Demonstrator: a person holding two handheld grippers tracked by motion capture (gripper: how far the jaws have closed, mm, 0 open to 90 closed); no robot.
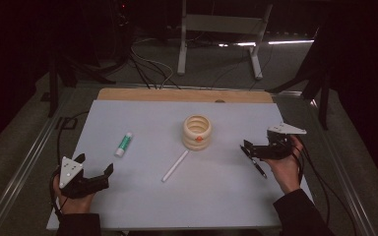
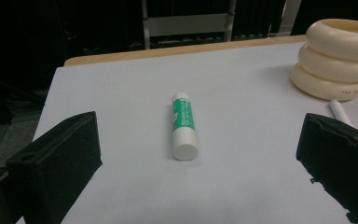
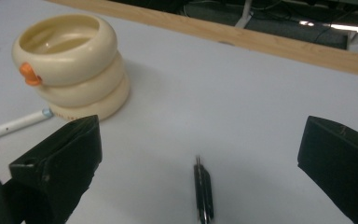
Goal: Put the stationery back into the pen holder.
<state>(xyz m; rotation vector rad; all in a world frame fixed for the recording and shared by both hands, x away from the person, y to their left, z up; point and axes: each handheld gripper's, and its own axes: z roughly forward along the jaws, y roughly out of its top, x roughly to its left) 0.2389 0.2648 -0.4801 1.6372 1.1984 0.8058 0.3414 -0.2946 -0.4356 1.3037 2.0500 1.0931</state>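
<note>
A cream ringed pot [image 1: 197, 132] with an orange knob stands upright mid-table. A white pen [image 1: 175, 165] lies just in front of it, and a green-and-white glue stick [image 1: 123, 144] lies to its left. My left gripper [image 1: 95, 164] is open near the front left corner. The glue stick [image 2: 184, 126] lies ahead of it between the spread jaws, untouched. My right gripper [image 1: 254, 148] is open at the right, pointing towards the pot [image 3: 70, 65]. A black pen [image 3: 203, 191] lies on the table between its jaws, ungripped, and appears below that gripper as the black pen [image 1: 258, 167].
The white table top [image 1: 226, 196] has a wooden strip [image 1: 177, 95] along its far edge. Beyond it are a dark floor, cables and a grey stand [image 1: 221, 29]. Metal rails run along both sides of the table.
</note>
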